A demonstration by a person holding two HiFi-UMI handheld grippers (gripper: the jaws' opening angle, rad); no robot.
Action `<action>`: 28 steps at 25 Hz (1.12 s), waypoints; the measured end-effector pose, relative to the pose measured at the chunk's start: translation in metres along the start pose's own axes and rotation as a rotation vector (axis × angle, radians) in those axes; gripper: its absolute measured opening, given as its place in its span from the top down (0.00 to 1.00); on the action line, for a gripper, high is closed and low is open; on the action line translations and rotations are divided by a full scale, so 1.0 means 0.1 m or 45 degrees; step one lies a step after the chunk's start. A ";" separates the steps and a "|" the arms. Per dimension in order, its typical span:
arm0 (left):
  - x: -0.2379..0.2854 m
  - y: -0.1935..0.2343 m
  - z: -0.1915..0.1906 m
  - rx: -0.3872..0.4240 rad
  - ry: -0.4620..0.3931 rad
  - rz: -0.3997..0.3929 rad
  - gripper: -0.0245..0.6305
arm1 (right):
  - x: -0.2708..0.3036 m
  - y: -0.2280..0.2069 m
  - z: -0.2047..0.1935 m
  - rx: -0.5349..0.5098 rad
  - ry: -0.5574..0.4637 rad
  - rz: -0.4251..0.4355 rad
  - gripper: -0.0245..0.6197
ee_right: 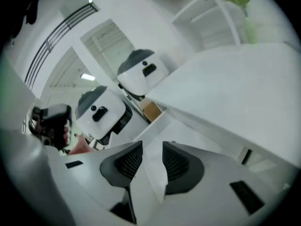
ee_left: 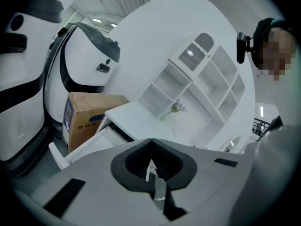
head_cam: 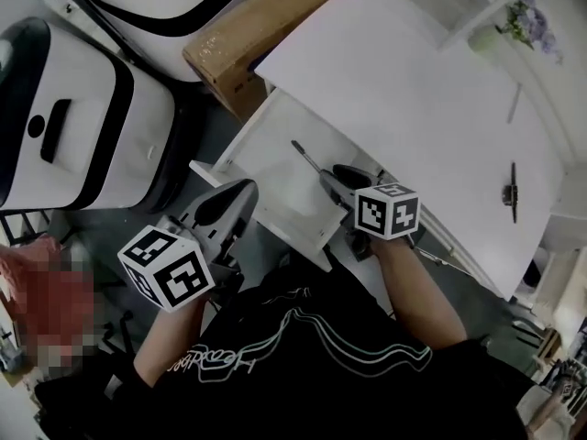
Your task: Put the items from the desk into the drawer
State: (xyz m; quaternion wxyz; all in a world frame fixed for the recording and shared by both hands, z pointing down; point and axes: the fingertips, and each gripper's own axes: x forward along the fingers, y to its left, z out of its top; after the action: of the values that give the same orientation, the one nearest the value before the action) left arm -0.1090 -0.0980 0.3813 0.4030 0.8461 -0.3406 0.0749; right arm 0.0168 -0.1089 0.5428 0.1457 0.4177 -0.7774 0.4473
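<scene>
Right claw (head_cam: 336, 178) hangs over the open drawer (head_cam: 275, 211) with its jaws parted. Its own gripper view (ee_right: 151, 147) shows a clear gap between the two ribbed pads, and only the white drawer floor lies behind that gap, so it is released and grips nothing. Its marker cube (head_cam: 387, 210) sits near the front edge of the table (head_cam: 413, 90).

The left claw (head_cam: 240, 193) is held to the left of the drawer, beside its outer corner. In the left gripper view (ee_left: 151, 143) the pad tips meet, so it is clenched, and I can see nothing caught between them.

The drawer is pulled out from under the table's near edge. One dark slim item (head_cam: 306, 158), like a pen, lies on its floor just ahead of the right claw's tips and apart from them.

Two things are on the table top, both well away from the claws and towards its right side. One is a small black item (head_cam: 513, 192) near the right edge, and the other is a thin white stick (head_cam: 515, 106) further back. What they are is too small to tell.

A brown cardboard box (head_cam: 257, 35) stands on the floor beyond the drawer, next to a large white and black machine (head_cam: 83, 117). A white shelf unit (ee_left: 202, 79) rises behind the table, with a small plant (ee_left: 177, 108) on it.
</scene>
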 end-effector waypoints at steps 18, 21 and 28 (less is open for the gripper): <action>-0.51 -1.72 0.06 0.330 0.007 -0.482 0.93 | -2.49 1.88 0.51 -0.135 -0.726 0.402 0.89; -0.49 -1.88 -0.04 0.353 0.033 -0.534 0.93 | -2.64 1.86 0.38 -0.133 -0.763 0.364 0.89; -0.33 -2.18 -0.29 0.368 0.114 -0.627 0.93 | -2.99 1.53 0.18 -0.123 -0.840 0.143 0.88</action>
State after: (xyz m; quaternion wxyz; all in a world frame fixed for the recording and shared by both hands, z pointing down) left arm 0.0093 0.0363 0.2500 0.2988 0.9480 -0.0925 0.0597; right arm 0.0819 0.0701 0.2661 -0.1188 0.4891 -0.8247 0.2579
